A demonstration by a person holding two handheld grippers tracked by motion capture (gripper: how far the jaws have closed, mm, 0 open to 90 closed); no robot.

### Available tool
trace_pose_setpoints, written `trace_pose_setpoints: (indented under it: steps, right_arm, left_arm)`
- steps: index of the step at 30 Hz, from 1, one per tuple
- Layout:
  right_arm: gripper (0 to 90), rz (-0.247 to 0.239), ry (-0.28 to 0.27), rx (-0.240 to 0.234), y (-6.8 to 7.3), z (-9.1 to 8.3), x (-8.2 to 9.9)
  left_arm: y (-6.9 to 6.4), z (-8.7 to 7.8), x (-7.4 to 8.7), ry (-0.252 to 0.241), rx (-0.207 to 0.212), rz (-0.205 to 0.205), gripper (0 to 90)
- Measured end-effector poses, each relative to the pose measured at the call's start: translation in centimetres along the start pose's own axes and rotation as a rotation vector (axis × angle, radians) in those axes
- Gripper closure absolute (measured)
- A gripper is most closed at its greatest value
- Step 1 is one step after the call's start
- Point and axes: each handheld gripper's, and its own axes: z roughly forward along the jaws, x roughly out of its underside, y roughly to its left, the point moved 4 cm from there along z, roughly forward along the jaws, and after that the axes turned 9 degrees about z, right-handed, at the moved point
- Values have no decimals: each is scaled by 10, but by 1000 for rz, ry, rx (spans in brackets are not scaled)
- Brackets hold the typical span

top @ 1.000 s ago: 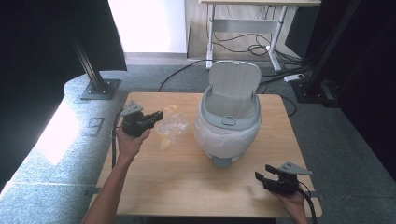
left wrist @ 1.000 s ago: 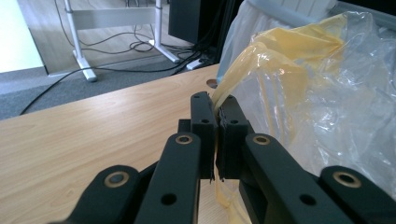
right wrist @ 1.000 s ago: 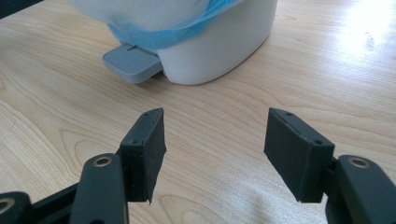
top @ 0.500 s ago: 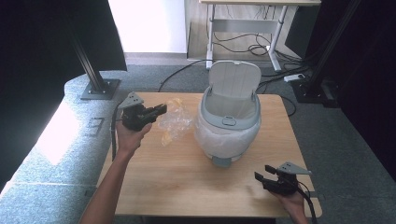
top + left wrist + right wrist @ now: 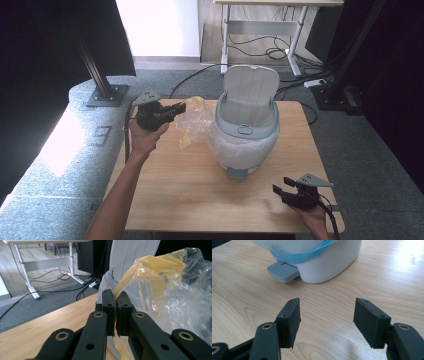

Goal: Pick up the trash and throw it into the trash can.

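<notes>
My left gripper (image 5: 179, 107) (image 5: 116, 313) is shut on a crumpled clear and yellow plastic bag (image 5: 195, 120) (image 5: 162, 290) and holds it in the air, just left of a white pedal bin (image 5: 246, 131). The bin's grey lid (image 5: 250, 92) stands up, and a white liner (image 5: 235, 147) drapes over its rim. The bag hangs beside the bin's left wall. My right gripper (image 5: 281, 191) (image 5: 327, 322) rests low at the table's front right, open and with nothing between its jaws. It faces the bin's grey foot pedal (image 5: 283, 271) (image 5: 237, 173).
The wooden table (image 5: 200, 195) carries the bin in its middle. Behind it the floor holds a desk frame (image 5: 260, 30) with cables (image 5: 260, 50), and a black stand (image 5: 102, 90) rises at the far left. A grey padded edge (image 5: 65, 165) runs along the table's left side.
My left hand has risen and shifted toward the bin, lifting the plastic bag off the table. The right gripper has kept still.
</notes>
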Motion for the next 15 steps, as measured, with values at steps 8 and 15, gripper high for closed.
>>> trace_pose_setpoints:
  steps: [8,15]
  right_arm:
    - [379,-11,11,-3,1,2,1]
    - [380,-4,10,-2,0,1,1]
  left_arm:
    - [-2,7,-11,-17,21,-10,863]
    - [-4,15,-17,-28,38,-24,864]
